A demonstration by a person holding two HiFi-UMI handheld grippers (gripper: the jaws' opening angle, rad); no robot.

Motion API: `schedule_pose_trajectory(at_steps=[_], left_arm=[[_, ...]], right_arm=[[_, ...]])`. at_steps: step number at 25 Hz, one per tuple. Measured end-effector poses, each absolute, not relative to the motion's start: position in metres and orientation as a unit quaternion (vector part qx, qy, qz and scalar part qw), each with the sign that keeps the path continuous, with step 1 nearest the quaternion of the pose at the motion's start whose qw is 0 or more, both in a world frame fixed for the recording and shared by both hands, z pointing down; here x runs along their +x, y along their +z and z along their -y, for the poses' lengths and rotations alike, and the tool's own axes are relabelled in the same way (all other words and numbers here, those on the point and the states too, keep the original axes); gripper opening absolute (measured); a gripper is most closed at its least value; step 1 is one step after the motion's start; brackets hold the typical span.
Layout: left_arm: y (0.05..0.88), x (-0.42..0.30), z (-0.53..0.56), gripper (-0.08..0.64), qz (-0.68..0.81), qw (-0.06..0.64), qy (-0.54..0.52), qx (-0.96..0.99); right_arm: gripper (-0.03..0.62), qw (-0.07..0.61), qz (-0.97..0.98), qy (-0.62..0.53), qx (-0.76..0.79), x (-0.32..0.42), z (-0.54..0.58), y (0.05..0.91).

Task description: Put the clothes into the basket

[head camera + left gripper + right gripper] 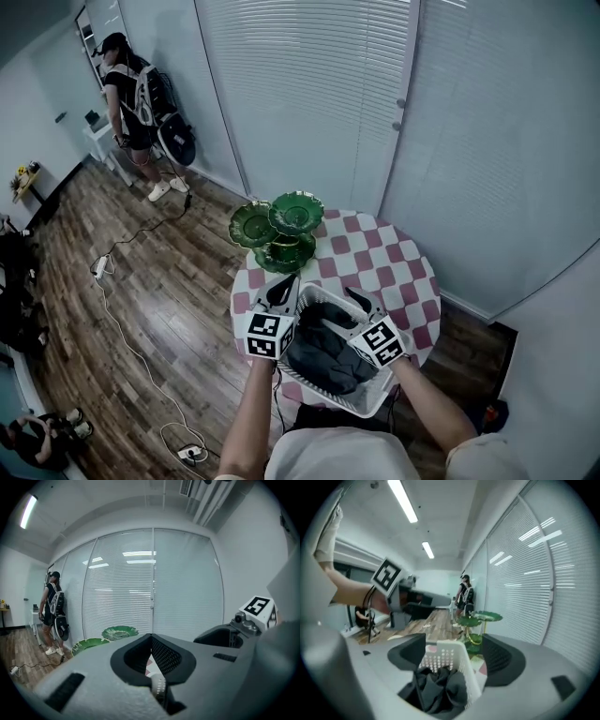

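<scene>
Reaching forward with both forearms, you hold the left gripper (281, 291) pinched together and the right gripper (361, 305) spread wide, both empty, by one basket (367, 405) holding one dark heap of clothes (323, 358).

White perforated plastic basket (349, 406) sits upright at near edge of pink/white checked round worktop (398, 267). Dark grey crumpled clothes (328, 354) lie bunched inside, w/ folds below rim.

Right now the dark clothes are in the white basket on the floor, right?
No. The dark clothes are in the white basket, but it stands on the checkered table, not the floor. The head view shows it.
</scene>
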State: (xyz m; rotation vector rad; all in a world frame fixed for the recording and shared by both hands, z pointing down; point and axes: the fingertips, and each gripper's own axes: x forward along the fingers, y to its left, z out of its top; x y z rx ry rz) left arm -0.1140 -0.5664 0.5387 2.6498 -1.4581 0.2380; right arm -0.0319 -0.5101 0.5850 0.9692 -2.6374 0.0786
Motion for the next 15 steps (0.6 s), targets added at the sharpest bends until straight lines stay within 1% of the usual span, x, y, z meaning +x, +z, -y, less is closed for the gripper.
schedule_pose_trajectory(at_steps=[3,4,6,15], left_arm=[[0.539,-0.111,0.558,0.012,0.478,0.055,0.075,0.873],[0.539,-0.109,0.555,0.012,0.477,0.054,0.074,0.874],[0.538,-0.106,0.551,0.012,0.474,0.051,0.074,0.876],[0.533,-0.107,0.521,0.012,0.472,0.047,0.077,0.877]], right_arm=[[0.38,0.041,0.916,0.054,0.394,-0.019,0.525,0.538],[0.38,0.02,0.913,0.056,0.404,-0.016,0.527,0.528],[0.379,0.015,0.91,0.048,0.411,-0.014,0.528,0.52],[0.379,0.043,0.911,0.017,0.41,-0.015,0.511,0.51]])
